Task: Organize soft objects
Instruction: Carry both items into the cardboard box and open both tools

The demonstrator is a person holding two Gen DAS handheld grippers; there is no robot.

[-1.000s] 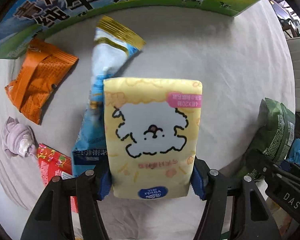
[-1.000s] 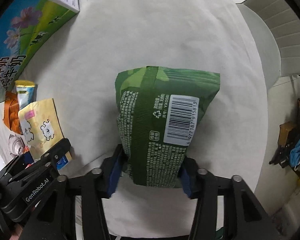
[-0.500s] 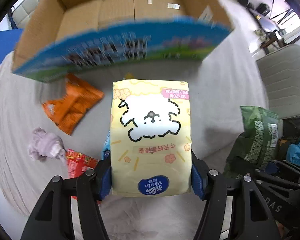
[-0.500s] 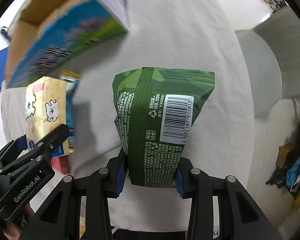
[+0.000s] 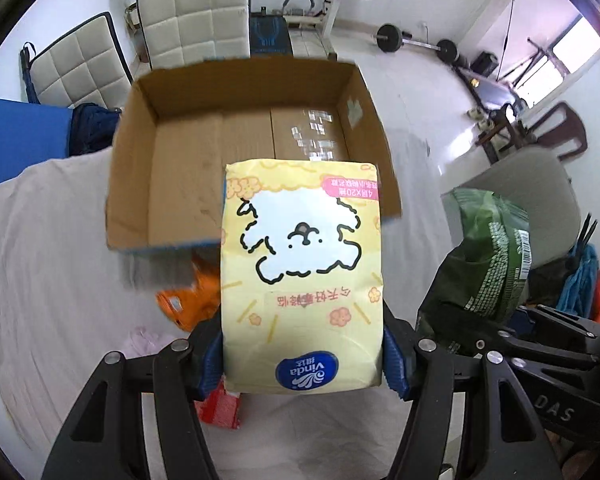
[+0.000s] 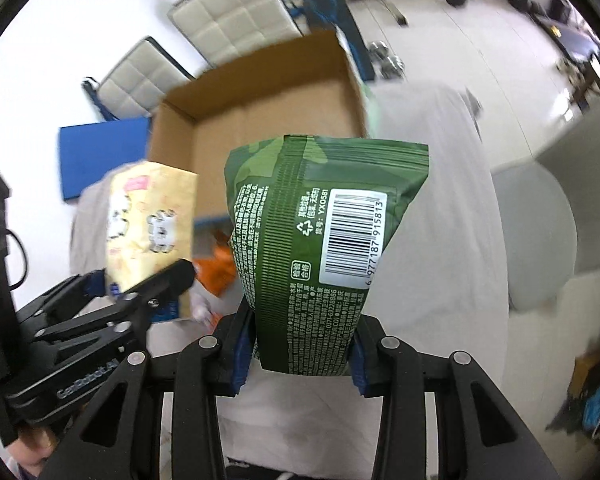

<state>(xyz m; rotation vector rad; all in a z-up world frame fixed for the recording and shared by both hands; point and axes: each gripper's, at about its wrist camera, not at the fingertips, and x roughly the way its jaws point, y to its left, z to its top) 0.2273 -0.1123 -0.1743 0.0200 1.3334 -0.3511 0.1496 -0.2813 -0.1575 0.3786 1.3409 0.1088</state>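
**Two packs held up in front of the open carton**

While both grippers point steeply downward over the cloth-covered table [image 5: 52,280], each has a soft pack clamped between its blue pads.

Left gripper [image 5: 302,360]: jaws pressed against the lower sides of the yellow tissue pack [image 5: 302,280]. Pack stands upright in the grip, cartoon dog face and blue logo toward the camera, print upside down. Its top edge overlaps the near wall of the cardboard box [image 5: 140,168] in this view; whether it is above the box or just short of it cannot be told.

Right gripper [image 6: 298,354]: jaws closed on the bottom of the green packet [image 6: 324,240]; they have just been tightening, with the packet between them. Barcode label and back seam face the camera. Packet upright, its top puffed wider than the pinched base.

Box: open at the top, brown inside, nothing visible on its floor, blue printed outer rim. It sits on the table beyond both packs.

On the cloth near the box's front wall: an orange wrapper [image 5: 192,300], partly hidden behind the tissue pack; a pale pink soft item [image 5: 144,340]; a red wrapper [image 5: 220,404] under the left jaw.

From the right wrist view, the left gripper and tissue pack appear blurred to the left.

Background: white padded chairs [image 5: 192,16], barbells on the floor.
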